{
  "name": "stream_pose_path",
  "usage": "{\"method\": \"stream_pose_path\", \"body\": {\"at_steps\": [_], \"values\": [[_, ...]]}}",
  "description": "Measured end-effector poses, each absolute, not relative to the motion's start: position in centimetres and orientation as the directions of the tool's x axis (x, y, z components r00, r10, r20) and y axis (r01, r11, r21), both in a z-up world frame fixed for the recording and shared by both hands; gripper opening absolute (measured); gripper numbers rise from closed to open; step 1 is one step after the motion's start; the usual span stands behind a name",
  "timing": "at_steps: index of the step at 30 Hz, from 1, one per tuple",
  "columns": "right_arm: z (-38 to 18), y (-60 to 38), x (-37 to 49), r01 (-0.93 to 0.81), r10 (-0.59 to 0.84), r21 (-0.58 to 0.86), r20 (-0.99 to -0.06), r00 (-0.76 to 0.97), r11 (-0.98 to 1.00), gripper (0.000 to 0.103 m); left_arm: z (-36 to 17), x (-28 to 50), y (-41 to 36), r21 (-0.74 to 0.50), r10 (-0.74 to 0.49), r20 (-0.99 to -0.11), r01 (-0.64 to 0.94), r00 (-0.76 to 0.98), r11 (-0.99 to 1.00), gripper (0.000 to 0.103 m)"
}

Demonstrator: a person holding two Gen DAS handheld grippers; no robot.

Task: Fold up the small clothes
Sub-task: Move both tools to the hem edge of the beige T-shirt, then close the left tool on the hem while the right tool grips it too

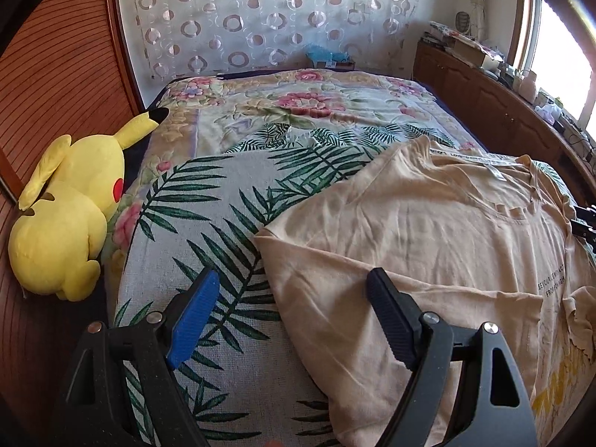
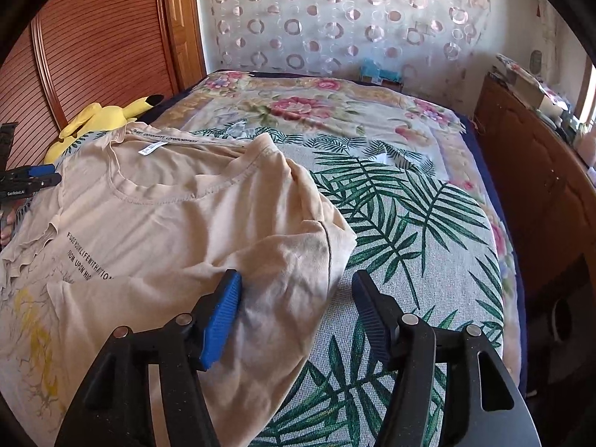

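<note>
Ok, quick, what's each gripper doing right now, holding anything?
Left gripper: open, holding nothing, over the left edge of the T-shirt.
Right gripper: open, holding nothing, the shirt's sleeve edge lying loose between its jaws.

Pretty ordinary bedroom. The bed (image 1: pixel 316 111) wears a floral blanket with a palm-leaf cloth (image 2: pixel 409 223) over it. Behind its far edge hangs a sheer curtain (image 1: pixel 268 18) with ring patterns. A slatted wooden door (image 2: pixel 104 44) stands by one side, a cluttered wooden cabinet (image 1: pixel 484 89) by the other, under a bright window (image 1: pixel 558 56).
</note>
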State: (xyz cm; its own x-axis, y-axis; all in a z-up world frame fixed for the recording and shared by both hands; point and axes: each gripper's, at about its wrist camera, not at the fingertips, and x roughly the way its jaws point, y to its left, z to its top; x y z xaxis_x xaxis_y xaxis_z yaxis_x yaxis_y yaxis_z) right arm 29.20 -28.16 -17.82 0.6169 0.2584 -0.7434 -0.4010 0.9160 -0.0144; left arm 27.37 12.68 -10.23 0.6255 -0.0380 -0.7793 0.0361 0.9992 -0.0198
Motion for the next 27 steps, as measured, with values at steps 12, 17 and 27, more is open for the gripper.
{"method": "stream_pose_path", "body": {"at_steps": [12,17,27], "values": [[-17.7,-28.2,29.1,-0.404,0.258,-0.019,-0.743,0.618,0.914,0.066,-9.8,27.3,12.5,-0.086,-0.129,-0.768,0.1,0.628,0.991,0.071],[-17.7,-28.8,29.7,-0.38,0.239,-0.022,-0.744,0.624,0.925,0.066,-9.5,27.2,12.5,-0.096,-0.145,-0.765,0.112,0.628,0.989,0.039],[-17.5,-28.5,31.1,-0.39,0.248,-0.008,-0.76,0.601,0.921,0.065,-9.5,28.3,12.1,-0.062,-0.104,-0.78,0.088,0.617,0.994,0.031]]}}
